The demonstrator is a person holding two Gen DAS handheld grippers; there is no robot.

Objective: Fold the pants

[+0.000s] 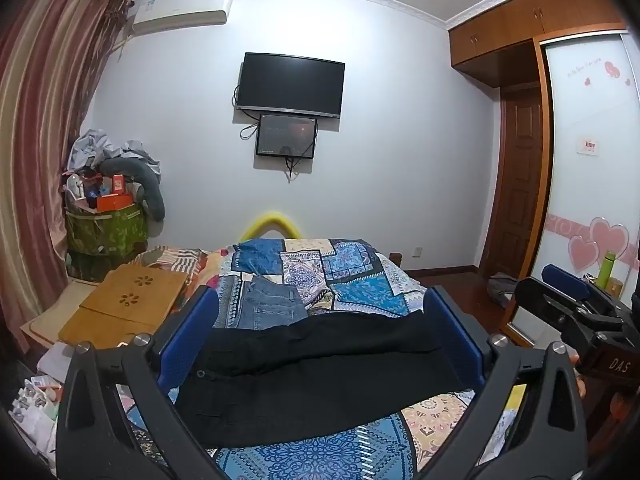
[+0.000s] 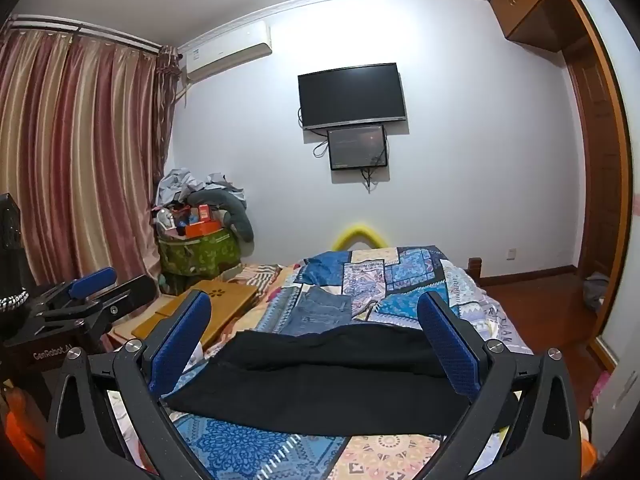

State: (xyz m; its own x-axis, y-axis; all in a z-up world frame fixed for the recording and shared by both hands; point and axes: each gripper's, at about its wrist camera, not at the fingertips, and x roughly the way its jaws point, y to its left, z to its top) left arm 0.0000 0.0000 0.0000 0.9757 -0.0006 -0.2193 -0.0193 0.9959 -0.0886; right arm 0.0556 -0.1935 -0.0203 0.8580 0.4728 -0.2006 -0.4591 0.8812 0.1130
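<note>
Black pants [image 1: 320, 376] lie spread across the near end of a bed with a blue patchwork cover [image 1: 352, 272]. The waistband with a button sits toward the left in the left wrist view. My left gripper [image 1: 320, 312] hovers above them, open wide, blue pads apart, holding nothing. In the right wrist view the same black pants [image 2: 320, 380] stretch sideways below my right gripper [image 2: 314, 320], which is open too and empty. Each gripper shows at the edge of the other's view: the right gripper [image 1: 568, 296] and the left gripper [image 2: 104, 284].
Folded blue jeans [image 1: 268, 304] lie farther up the bed, behind the black pants. A wooden lap tray [image 1: 128, 300] rests at the bed's left side. A green bin piled with clutter [image 1: 106, 224] stands by the curtain. Wardrobe [image 1: 592, 152] and floor lie to the right.
</note>
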